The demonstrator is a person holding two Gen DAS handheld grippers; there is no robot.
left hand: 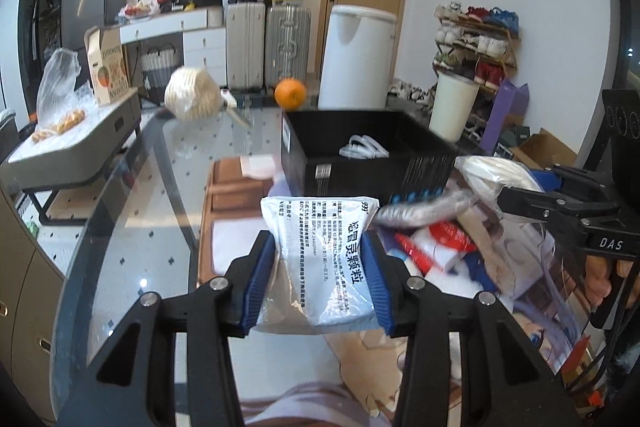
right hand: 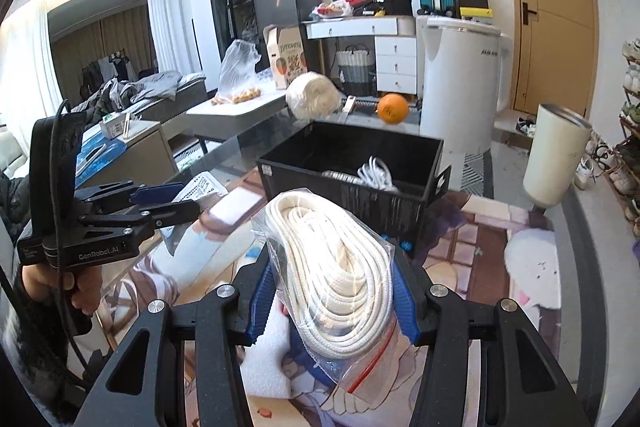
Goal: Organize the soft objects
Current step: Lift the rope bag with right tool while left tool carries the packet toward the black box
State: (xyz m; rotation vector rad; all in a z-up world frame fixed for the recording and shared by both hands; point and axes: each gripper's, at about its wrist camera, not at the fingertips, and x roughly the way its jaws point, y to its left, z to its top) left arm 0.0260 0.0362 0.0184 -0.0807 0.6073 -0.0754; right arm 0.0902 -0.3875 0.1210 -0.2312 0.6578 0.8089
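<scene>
left gripper (left hand: 318, 269): clamped on a white medicine sachet (left hand: 320, 259), lifted just short of the black box (left hand: 360, 151).
right gripper (right hand: 332, 293): clamped on a clear zip bag of white rope (right hand: 332, 275), held over the printed mat (right hand: 472, 243) before the same box.
slip risk: slick, pinched sachet; likely to slide out if tilted further.
snag risk: bulging rope bag, prone to catching the box's near wall.
clash risk: both loads aimed at one opening, grippers near each other.
hidden: box floor mostly out of sight, only a white cord coil (right hand: 376, 173) showing; sachet's lower end behind the pads; pile (left hand: 436, 243) beside the box blurred.
</scene>
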